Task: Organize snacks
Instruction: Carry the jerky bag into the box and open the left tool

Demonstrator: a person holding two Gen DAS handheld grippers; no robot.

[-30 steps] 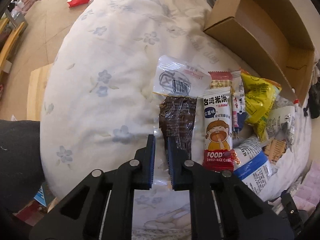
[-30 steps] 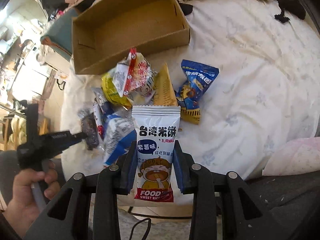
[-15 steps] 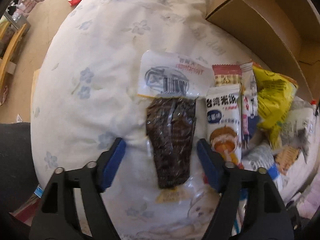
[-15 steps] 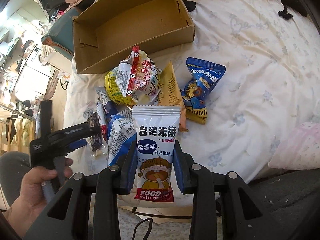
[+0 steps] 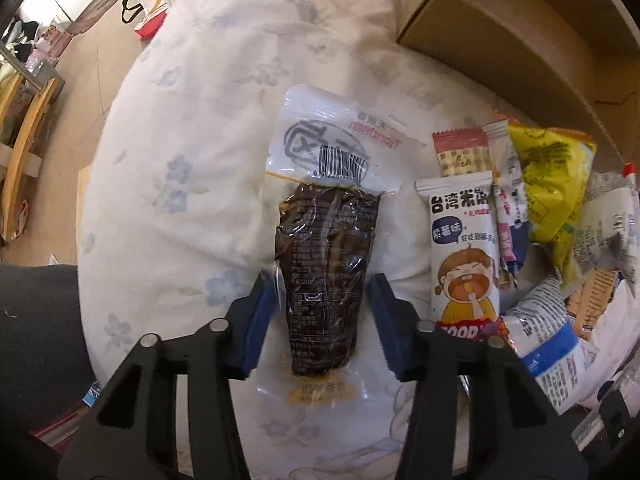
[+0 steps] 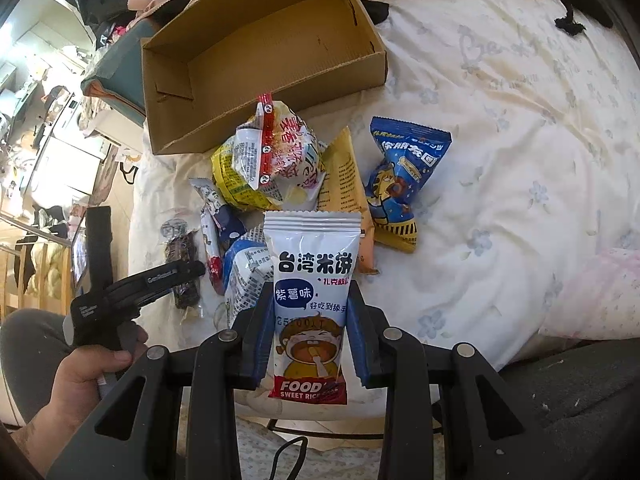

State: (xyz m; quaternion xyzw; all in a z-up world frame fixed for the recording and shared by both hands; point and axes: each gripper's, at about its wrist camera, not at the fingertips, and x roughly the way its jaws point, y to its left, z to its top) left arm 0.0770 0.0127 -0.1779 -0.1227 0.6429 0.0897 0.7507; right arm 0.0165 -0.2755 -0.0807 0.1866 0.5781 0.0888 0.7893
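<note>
A dark brown snack pack [image 5: 326,268] in clear wrap lies on the floral bedspread [image 5: 192,128]. My left gripper [image 5: 322,286] is open, its blue pads either side of the pack's lower half, not touching. The pack also shows in the right wrist view [image 6: 182,256], with the left gripper [image 6: 192,270] over it. My right gripper [image 6: 311,304] is shut on a white rice cake packet [image 6: 310,300], held above the bed's front edge. A pile of snacks [image 6: 272,164] lies beside an open cardboard box [image 6: 256,52].
A second rice cake packet [image 5: 464,252], a yellow bag [image 5: 556,184] and a blue-white pack [image 5: 548,348] lie right of the dark pack. A blue bag [image 6: 400,176] and an orange bag [image 6: 346,184] lie right of the pile. A pink pillow [image 6: 592,292] sits at right.
My left gripper opened from shut, moved forward over the dark pack, then narrowed around it. The right gripper kept hold of the rice cake packet and moved little.
</note>
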